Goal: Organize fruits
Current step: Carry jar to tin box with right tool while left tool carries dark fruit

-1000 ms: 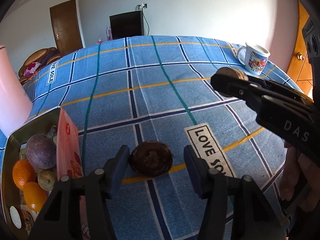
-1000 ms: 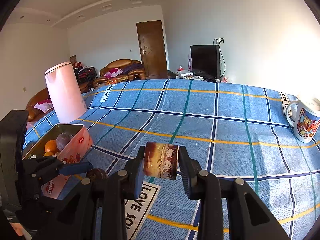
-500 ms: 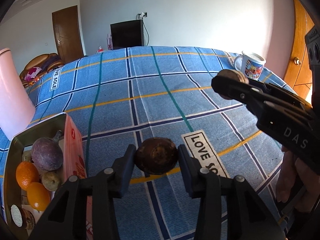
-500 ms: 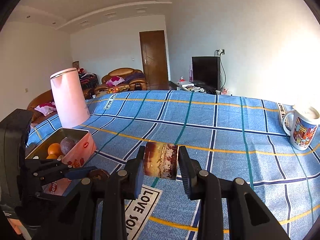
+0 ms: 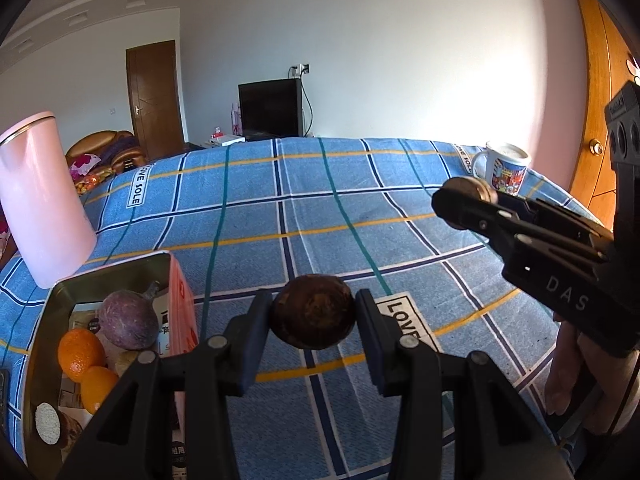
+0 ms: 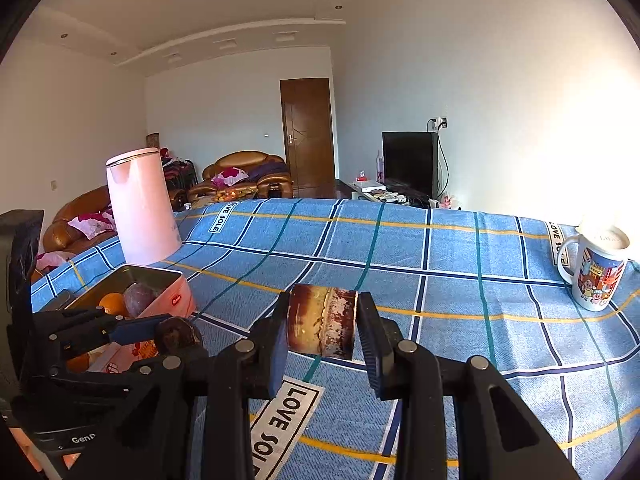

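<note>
Only via left wrist: oranges (image 5: pixel 81 355) visible.

Bare cloth (image 5: pixel 320 208) ahead lies open; pink kettle (image 5: pixel 40 204) and tin (image 5: pixel 44 320) crowd the left.

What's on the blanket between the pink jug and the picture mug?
Nothing: in the right wrist view only bare blue checked cloth stretches between the tall pink jug and the white cartoon-printed mug.
</note>
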A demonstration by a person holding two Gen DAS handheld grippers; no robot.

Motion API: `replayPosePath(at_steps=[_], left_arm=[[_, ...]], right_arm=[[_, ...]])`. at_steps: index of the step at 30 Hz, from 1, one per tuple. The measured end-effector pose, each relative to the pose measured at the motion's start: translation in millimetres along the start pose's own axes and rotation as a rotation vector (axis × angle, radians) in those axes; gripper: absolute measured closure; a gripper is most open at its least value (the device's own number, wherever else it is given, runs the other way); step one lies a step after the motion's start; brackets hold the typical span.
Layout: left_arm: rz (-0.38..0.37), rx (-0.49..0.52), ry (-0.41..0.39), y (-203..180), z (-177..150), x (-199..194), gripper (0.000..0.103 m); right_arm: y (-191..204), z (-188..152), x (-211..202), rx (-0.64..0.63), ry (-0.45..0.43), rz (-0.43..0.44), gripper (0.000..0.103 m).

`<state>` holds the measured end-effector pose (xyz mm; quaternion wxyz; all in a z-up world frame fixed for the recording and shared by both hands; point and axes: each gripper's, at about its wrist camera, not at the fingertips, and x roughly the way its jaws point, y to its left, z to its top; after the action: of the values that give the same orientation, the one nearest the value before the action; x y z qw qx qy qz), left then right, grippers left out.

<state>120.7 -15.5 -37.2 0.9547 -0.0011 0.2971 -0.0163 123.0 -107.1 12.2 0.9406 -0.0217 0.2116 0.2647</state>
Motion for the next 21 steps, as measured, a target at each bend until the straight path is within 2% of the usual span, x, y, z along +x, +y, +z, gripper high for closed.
replayPosePath(at_steps=[21], left_arm=[[0.037, -0.008, -0.162, 2, -4, -28, 0.058]], right_arm=[[13, -3, -17, -0.052, -0.076, -0.001, 0.069]])
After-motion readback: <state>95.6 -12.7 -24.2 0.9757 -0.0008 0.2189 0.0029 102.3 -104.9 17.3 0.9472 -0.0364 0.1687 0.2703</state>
